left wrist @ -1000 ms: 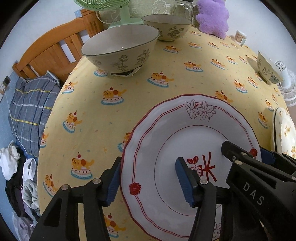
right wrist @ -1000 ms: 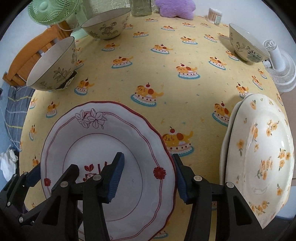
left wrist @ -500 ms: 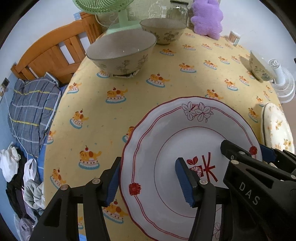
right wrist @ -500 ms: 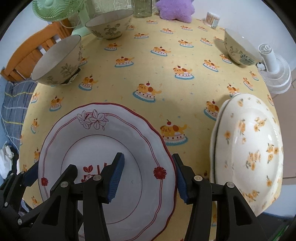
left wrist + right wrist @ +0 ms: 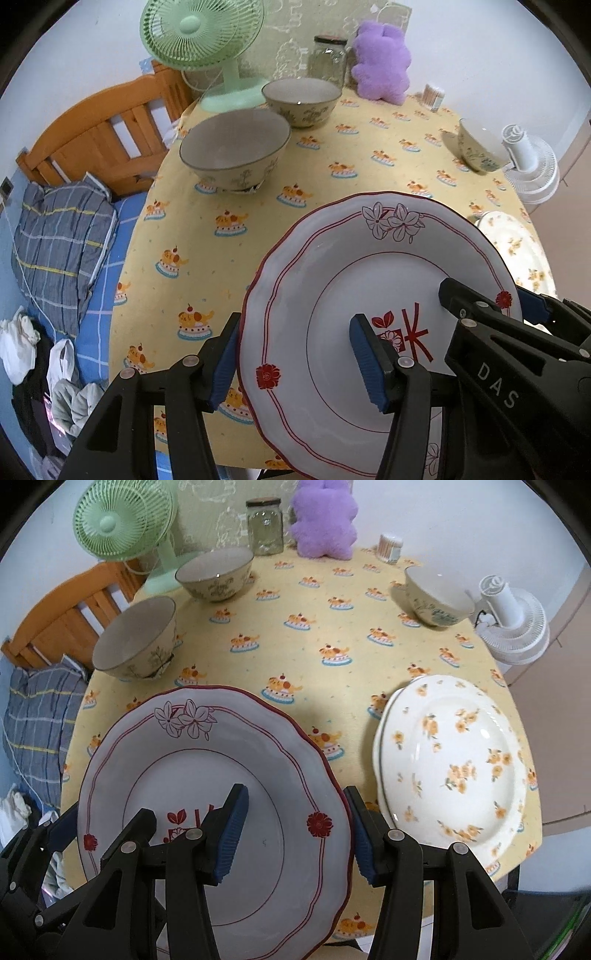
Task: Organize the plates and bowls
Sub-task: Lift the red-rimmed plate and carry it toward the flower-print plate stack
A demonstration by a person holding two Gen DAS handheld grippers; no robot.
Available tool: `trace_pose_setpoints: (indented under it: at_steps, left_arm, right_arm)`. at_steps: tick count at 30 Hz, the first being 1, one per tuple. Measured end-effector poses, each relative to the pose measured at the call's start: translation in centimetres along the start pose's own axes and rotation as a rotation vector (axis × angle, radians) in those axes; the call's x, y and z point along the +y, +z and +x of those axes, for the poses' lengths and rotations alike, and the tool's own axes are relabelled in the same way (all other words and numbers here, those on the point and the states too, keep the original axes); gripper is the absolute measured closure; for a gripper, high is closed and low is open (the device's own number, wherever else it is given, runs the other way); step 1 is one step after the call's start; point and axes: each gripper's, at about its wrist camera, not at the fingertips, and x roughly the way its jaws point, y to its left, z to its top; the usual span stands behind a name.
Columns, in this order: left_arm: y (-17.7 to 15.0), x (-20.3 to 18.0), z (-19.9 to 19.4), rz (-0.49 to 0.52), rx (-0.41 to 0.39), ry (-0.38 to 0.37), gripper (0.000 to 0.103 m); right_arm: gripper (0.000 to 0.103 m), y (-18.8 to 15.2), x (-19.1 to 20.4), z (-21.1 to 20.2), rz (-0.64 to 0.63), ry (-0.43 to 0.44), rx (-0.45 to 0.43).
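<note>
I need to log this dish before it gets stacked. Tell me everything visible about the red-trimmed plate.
The red-trimmed plate is glossy white, ceramic by its look, with a scalloped dark red rim, thin red rings, outlined flowers, red rosettes and a red motif in its well. It is empty, tilted, above the yellow tablecloth. The left tongs and right tongs each straddle an opposite edge.

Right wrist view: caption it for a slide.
Both grippers hold a red-trimmed white plate beside stacked yellow-flowered plates.

Both tongs, left [image 5: 295, 363] and right [image 5: 295, 836], point steeply down, jaws half-spread, facing each other.
</note>
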Motion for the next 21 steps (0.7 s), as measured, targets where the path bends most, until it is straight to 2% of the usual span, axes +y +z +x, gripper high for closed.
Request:
trace_pose_setpoints:
  at_steps: [10, 21]
  left_arm:
    - [0.3, -2.2, -1.9, 0.038, -0.055, 0.007, 0.045]
    - [1.4, -7.2, -2.0, 0.018, -0.058, 0.031, 0.045]
  right_arm:
    - [0.047, 0.0, -2.1, -2.1, 0.033, 0.008, -0.053]
    - [0.047, 1.2, -7.1, -2.2, 0.009, 0.047, -0.066]
